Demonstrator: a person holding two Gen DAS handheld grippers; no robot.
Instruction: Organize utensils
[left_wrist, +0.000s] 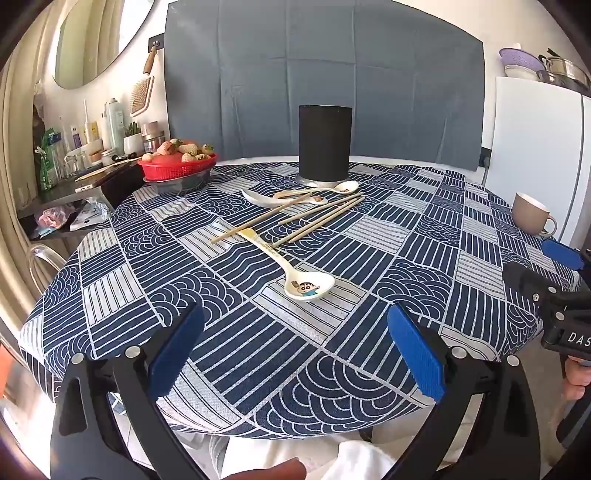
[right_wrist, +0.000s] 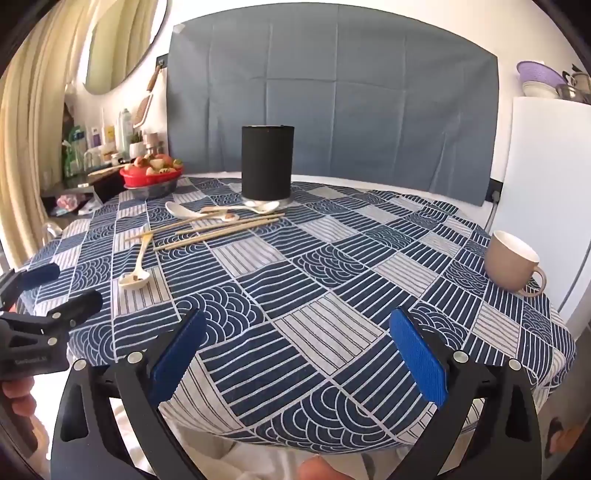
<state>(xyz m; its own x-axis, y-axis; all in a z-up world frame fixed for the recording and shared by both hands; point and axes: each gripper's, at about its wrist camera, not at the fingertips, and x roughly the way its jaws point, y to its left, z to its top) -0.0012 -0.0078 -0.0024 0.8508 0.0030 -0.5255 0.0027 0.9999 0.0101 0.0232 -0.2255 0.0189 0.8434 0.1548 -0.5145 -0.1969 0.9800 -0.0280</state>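
Evidently start: both hand-held grippers, left (left_wrist: 295, 354) and right (right_wrist: 297, 356), wide open, empty, low in frame. Next: grasp spoon (left_wrist: 295, 275), drop into holder (left_wrist: 325, 142).

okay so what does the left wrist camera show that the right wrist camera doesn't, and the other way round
Only the left wrist view shows the cartoon print inside the near spoon's bowl, and the right gripper from the side at its right edge.

Only the right wrist view shows the whole mug with table cloth around it, and the left gripper from the side at its left edge.

Both show the black holder, chopsticks and spoons lying loose in front of it, the red strawberry basket, and their own open, empty blue pads.
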